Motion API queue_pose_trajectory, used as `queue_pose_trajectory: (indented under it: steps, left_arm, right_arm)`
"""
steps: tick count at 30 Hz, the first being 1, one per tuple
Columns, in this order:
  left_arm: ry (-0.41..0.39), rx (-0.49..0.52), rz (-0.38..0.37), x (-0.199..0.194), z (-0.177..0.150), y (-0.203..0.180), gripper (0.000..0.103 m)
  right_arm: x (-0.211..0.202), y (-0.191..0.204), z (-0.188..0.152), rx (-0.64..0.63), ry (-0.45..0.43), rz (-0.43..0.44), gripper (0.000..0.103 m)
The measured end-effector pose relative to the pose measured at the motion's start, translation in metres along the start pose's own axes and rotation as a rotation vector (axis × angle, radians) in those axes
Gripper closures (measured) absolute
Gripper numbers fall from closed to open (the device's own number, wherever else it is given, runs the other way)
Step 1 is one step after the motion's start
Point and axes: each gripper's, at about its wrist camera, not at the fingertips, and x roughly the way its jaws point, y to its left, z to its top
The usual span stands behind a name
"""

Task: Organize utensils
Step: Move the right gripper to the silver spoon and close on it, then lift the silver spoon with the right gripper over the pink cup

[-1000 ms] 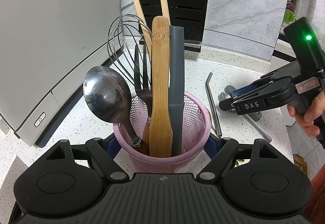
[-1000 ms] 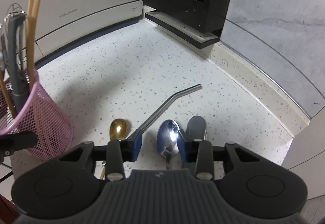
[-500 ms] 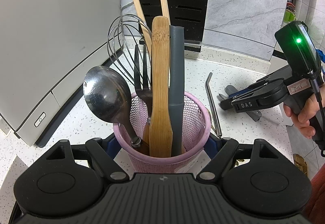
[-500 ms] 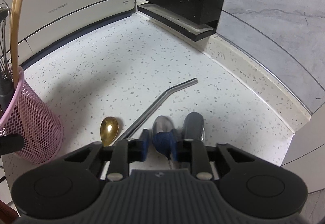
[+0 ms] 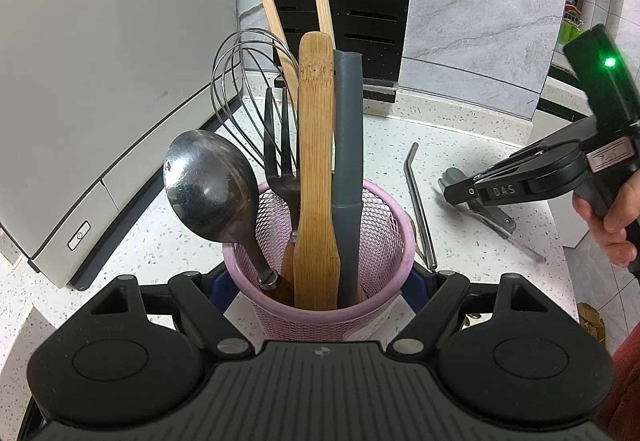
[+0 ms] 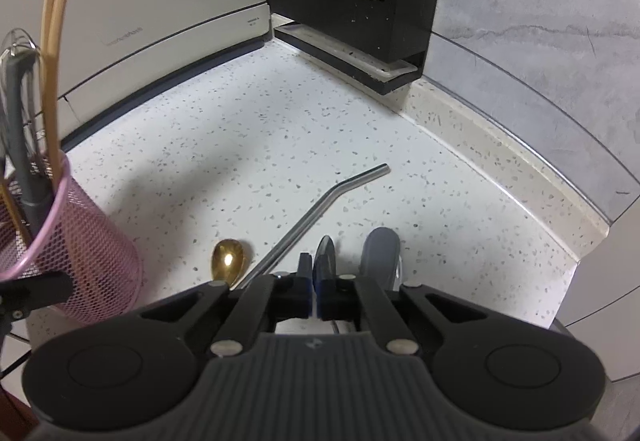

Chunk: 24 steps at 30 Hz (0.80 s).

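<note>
Low in the frame, the left gripper clamps a pink mesh utensil cup full of tall utensils. Right of centre in its own view, the right gripper has just been closing and now pinches a shiny steel spoon on the speckled white counter.

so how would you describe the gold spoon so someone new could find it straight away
Start at the pink mesh holder standing on the speckled countertop. Just beside its base lies the gold spoon, bowl up, next to the bent metal straw. It is the only gold, shiny piece; the spoon in the right gripper is silver and its other neighbour is grey.
</note>
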Motion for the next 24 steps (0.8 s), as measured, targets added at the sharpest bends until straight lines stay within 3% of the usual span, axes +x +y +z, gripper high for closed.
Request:
queue_pose_trajectory:
  steps: [10, 24]
  left_arm:
    - [0.000, 0.000, -0.001, 0.000, 0.000, 0.000, 0.010]
    - [0.000, -0.001, 0.000, 0.000, 0.000, 0.000, 0.010]
  right_arm:
    - [-0.038, 0.008, 0.003, -0.006, -0.126, 0.071, 0.103]
    - [-0.070, 0.007, 0.010, 0.073, -0.242, 0.278, 0.103]
